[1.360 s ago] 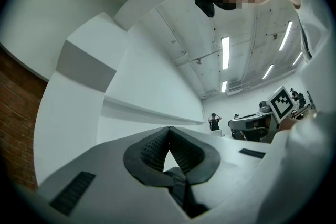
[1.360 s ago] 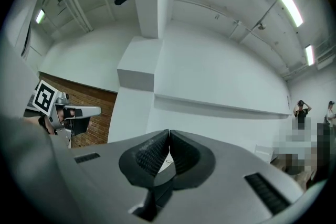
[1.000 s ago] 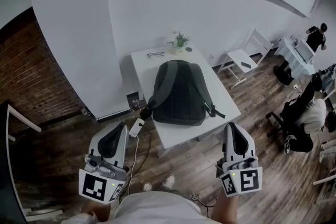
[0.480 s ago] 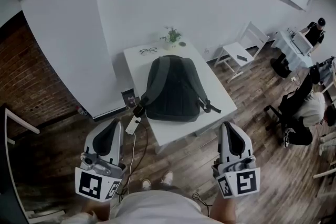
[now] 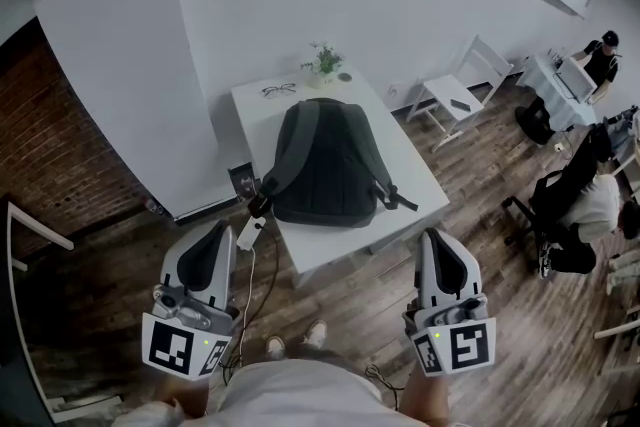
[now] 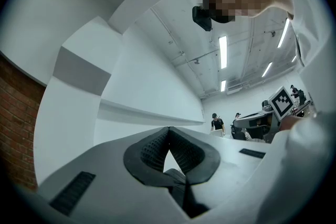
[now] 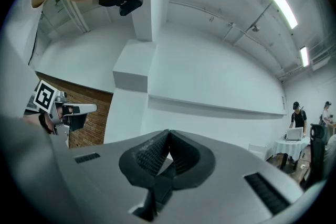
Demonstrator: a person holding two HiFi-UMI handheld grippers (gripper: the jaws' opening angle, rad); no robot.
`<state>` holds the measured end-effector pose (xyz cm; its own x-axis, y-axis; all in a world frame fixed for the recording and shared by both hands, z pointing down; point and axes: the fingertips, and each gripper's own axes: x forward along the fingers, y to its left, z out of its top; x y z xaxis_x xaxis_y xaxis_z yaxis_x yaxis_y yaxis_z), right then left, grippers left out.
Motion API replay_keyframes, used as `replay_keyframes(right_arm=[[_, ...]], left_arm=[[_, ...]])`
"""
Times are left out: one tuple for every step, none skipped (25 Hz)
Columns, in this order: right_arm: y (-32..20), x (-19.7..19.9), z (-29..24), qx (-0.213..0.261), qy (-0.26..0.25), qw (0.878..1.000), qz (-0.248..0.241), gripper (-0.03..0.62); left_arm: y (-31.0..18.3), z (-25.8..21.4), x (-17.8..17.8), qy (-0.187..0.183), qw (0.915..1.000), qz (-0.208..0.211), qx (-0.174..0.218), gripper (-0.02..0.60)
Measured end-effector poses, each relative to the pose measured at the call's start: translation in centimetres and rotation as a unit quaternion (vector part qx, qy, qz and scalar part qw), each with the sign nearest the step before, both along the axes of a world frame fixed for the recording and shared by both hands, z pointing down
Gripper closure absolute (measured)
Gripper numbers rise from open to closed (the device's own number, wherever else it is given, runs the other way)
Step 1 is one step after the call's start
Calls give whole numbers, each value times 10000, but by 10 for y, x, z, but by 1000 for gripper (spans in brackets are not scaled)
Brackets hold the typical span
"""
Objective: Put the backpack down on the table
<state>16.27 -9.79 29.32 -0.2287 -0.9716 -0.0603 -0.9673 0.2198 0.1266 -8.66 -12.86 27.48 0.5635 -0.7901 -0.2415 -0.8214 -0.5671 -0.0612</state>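
**Backpack flat on the tabletop, both grippers closed and empty**

The dark grey backpack (image 5: 325, 163) lies flat in the middle of the white tabletop (image 5: 335, 247), its length running from the near edge toward the wall. One shoulder strap curves along its left side, and a short strap end trails off to the right across the bare white surface. Behind it, at the wall end of the tabletop, sit a pair of glasses (image 5: 279, 91) and a small potted plant (image 5: 323, 62), both clear of the bag.

The person stands back from the table on the wooden floor (image 5: 380, 310), a gripper in each hand at about waist height. The left gripper (image 5: 214, 229) has its jaws pressed together with nothing between them; its own view shows the ribbed pads (image 6: 152, 149) meeting at the tip. The right gripper (image 5: 437, 237) is the same, jaws fully together and holding nothing, its pads (image 7: 153, 153) touching. Neither gripper touches the backpack; both are well apart from it, on the near side of the table.

A white power adapter (image 5: 247, 233) hangs by the table's left near corner, its cable running down to the floor. A white chair (image 5: 455, 95) stands to the right of the table, a brick wall (image 5: 60, 145) lies to the left, and farther right other people (image 5: 585, 205) are busy at other furniture.
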Motion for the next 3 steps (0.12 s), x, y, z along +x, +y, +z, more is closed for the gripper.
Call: replay_keyframes(right_arm=[[0,1,1,0,5,10000,-4,556],[0,2,2,-1,11,10000,-7,556],[-1,3,2,-1,17,10000,-10,556]], left_arm=[[0,1,1,7,10000,2,-4,565],[0,2,2,15,10000,4,-9,565],[-1,3,3,25,10000,7,-13,565]])
